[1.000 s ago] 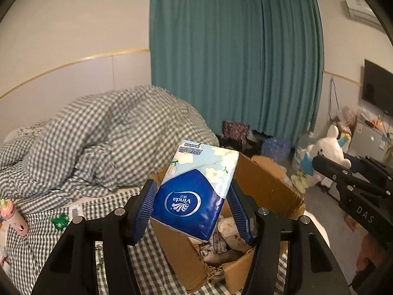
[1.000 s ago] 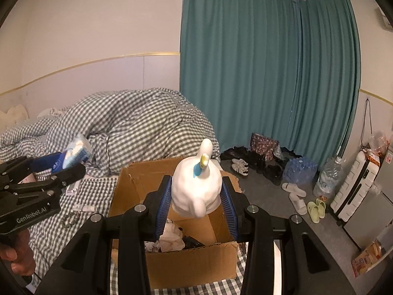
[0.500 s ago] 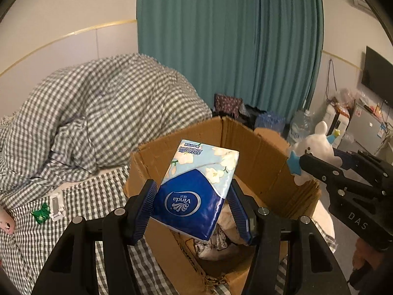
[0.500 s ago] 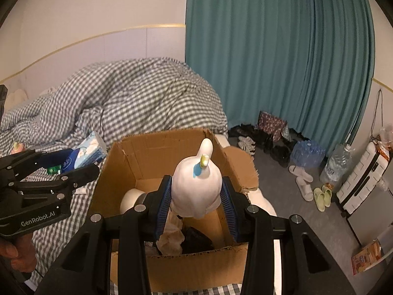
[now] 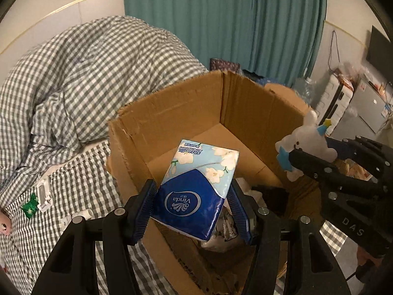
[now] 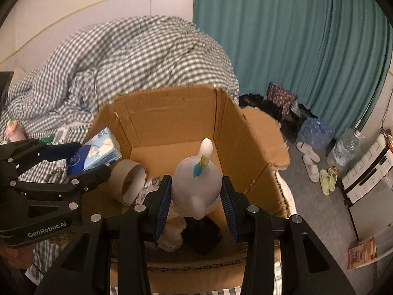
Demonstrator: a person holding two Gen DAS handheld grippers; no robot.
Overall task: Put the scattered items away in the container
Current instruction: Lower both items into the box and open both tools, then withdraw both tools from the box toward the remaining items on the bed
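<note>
My left gripper (image 5: 194, 196) is shut on a blue Vinda tissue pack (image 5: 196, 186) and holds it above the open cardboard box (image 5: 172, 113). My right gripper (image 6: 196, 196) is shut on a white plush toy (image 6: 195, 184) with a blue and yellow hat, also above the box (image 6: 172, 113). The plush toy (image 5: 307, 145) and right gripper show at the right of the left wrist view. The tissue pack (image 6: 98, 150) and left gripper show at the left of the right wrist view. Inside the box lie a cardboard tube (image 6: 129, 179), crumpled cloth and dark items.
The box sits on a checked bed sheet (image 5: 81, 196) beside a heaped checked duvet (image 5: 98, 61). A green wrapper (image 5: 29, 205), a white clip (image 5: 43, 194) and a pink bottle (image 6: 13, 129) lie on the bed. Shoes (image 6: 309, 157), water bottles and a suitcase stand on the floor by the teal curtain.
Both grippers have moved forward and tilted down over the box with their items. The box now fills much more of each view.
</note>
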